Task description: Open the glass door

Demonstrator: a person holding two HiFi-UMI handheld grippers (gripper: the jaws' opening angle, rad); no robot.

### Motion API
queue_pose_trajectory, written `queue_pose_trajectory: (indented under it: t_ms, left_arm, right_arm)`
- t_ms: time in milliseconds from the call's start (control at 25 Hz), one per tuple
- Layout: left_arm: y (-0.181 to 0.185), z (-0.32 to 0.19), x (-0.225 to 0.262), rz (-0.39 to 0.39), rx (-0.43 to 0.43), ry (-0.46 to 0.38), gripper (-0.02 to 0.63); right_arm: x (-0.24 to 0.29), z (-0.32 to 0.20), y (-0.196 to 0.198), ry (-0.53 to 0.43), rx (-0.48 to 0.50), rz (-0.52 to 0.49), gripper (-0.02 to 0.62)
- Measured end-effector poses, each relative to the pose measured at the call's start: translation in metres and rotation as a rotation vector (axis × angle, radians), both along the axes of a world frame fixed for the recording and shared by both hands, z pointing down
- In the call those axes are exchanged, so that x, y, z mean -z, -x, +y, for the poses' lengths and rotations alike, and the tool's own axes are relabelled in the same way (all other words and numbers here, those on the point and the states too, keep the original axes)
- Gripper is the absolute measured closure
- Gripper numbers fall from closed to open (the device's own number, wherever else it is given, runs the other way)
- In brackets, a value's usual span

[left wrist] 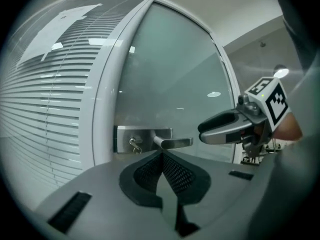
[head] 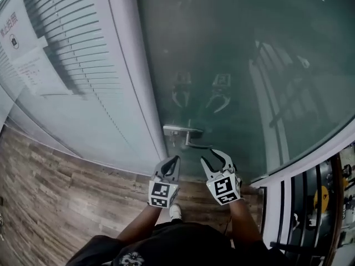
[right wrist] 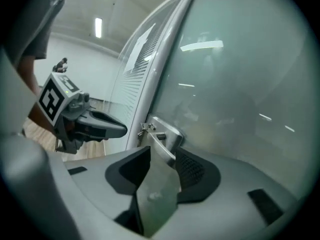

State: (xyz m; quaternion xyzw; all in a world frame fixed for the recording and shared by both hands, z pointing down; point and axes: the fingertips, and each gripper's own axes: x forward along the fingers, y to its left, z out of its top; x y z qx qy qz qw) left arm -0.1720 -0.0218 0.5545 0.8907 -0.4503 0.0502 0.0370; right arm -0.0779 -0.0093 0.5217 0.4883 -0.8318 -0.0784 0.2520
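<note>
Wood-plank floor [head: 55,198] runs up to a partition with slatted blinds [head: 72,65] and the glass door [head: 233,65], which stands straight ahead of both tools. The right tool [head: 217,158] [right wrist: 160,151] is fairly wide, with the door's lever handle [head: 198,146] [right wrist: 157,184] lying deep between its jaws and both pads against the metal. The left tool [head: 173,162] [left wrist: 162,154], just beside it and short of the lock plate [left wrist: 142,136], has its jaws pressed together on nothing.
</note>
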Motion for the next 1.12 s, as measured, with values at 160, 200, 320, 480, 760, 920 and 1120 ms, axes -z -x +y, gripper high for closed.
queue_pose_trajectory:
  t_ms: [160,200,320,480,760,920,1120]
  left_arm:
    - [0.002,-0.013,-0.007,0.000,-0.042,0.009,0.600]
    - [0.003,-0.014,-0.010,0.003,-0.048,0.015,0.600]
    - [0.007,-0.017,-0.017,0.004,-0.062,0.027,0.600]
    - [0.012,-0.026,-0.023,0.005,-0.058,0.039,0.600]
    - [0.015,-0.035,-0.038,-0.005,-0.035,0.067,0.600]
    - [0.011,-0.038,-0.036,-0.010,-0.031,0.062,0.600]
    - [0.007,-0.041,-0.036,-0.003,-0.018,0.071,0.600]
  right_arm:
    - [-0.001,-0.023,0.017,0.022,0.102,0.287,0.420]
    - [-0.004,-0.028,0.021,0.035,0.126,0.346,0.416]
    - [-0.017,-0.040,0.030,0.089,0.198,0.481,0.410]
    - [-0.040,-0.050,0.038,0.170,0.282,0.605,0.410]
    - [-0.069,-0.064,0.052,0.248,0.381,0.648,0.499]
    - [-0.071,-0.065,0.054,0.285,0.402,0.592,0.540]
    - [-0.069,-0.065,0.058,0.276,0.427,0.516,0.543]
